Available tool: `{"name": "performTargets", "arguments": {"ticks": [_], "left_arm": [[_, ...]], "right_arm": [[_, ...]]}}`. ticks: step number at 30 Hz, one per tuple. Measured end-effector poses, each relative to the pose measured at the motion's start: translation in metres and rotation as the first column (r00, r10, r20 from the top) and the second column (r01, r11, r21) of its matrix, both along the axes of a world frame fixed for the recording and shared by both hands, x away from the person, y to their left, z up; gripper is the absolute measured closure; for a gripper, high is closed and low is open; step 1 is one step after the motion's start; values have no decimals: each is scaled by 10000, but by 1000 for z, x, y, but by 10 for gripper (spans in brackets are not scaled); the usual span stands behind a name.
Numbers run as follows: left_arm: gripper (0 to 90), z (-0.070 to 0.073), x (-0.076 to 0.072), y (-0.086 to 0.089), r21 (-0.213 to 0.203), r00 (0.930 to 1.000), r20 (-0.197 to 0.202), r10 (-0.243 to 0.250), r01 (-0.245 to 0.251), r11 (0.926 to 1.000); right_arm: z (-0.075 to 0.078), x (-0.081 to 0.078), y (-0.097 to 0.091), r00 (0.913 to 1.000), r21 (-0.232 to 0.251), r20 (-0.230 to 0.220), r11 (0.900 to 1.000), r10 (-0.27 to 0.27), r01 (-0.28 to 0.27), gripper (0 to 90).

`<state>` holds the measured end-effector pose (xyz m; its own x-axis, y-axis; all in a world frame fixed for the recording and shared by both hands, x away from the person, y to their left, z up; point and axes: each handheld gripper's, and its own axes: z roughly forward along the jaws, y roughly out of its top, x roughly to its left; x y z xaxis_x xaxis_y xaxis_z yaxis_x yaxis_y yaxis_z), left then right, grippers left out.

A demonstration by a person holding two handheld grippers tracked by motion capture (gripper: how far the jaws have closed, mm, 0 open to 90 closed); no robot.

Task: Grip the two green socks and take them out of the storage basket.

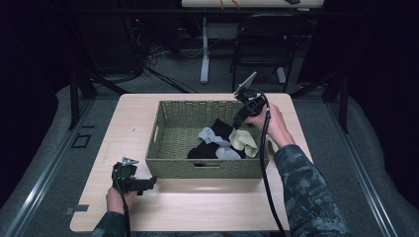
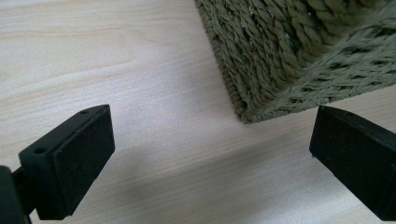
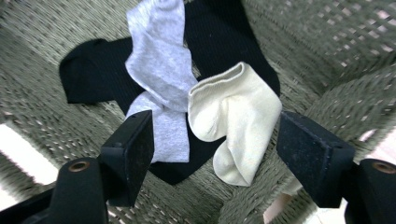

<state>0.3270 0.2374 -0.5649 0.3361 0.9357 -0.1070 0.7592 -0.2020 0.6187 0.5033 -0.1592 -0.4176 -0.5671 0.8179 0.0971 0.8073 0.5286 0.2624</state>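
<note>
An olive woven basket [image 1: 207, 168] stands on the wooden table [image 1: 197, 207]. Inside it lie a black sock [image 1: 205, 149], a grey sock [image 1: 213, 137] and a cream sock [image 1: 244, 139]. My right gripper [image 1: 238, 121] hangs over the basket's right part, pointing down at the socks. In the right gripper view its jaws stand open [image 3: 219, 144] on either side of the cream sock [image 3: 233, 121], above it and apart from it, with the grey sock [image 3: 161, 70] draped across the black sock [image 3: 93, 74]. My left gripper [image 1: 148, 183] rests open by the basket's front left corner [image 2: 289, 56], nothing between its jaws [image 2: 210, 158].
The basket's woven walls [image 3: 327, 46] rise close around the right gripper. Bare tabletop [image 2: 140, 70] stretches left of and in front of the basket. Beyond the table stand a dark chair [image 1: 267, 44] and a desk leg [image 1: 204, 49] on the floor.
</note>
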Motion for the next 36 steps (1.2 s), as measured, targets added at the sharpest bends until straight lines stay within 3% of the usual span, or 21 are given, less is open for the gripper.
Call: {"name": "performTargets", "arguments": {"ticks": [1,12,17,18,23,28,36], "left_arm": [[0,0,0,0,11,10000,-27,-25,25,10000],[0,0,0,-1,-56,9999,52,-107,107,9999],[0,1,0,0,-68,9999,76,-104,104,9999],[0,1,0,0,-75,9999,81,-105,105,9999],[0,1,0,0,-112,9998,122,-128,129,9999],[0,1,-1,0,-122,9998,124,-142,143,9998],[0,1,-1,0,-149,9998,148,-142,144,9998]], "right_arm": [[-6,2,1,9998,-196,-180,9998,70,-74,285],[-37,4,4,9995,-515,-307,9987,-62,46,352],[-55,1,5,9982,-412,36,9973,-606,607,398],[-57,1,5,9982,-602,52,9963,-605,607,413],[-66,-2,4,9950,-602,263,9934,-961,976,449],[-78,-5,5,9930,-881,203,9891,-1166,1180,491],[-84,-4,9,9911,-1335,31,9822,-1331,1323,530]]}}
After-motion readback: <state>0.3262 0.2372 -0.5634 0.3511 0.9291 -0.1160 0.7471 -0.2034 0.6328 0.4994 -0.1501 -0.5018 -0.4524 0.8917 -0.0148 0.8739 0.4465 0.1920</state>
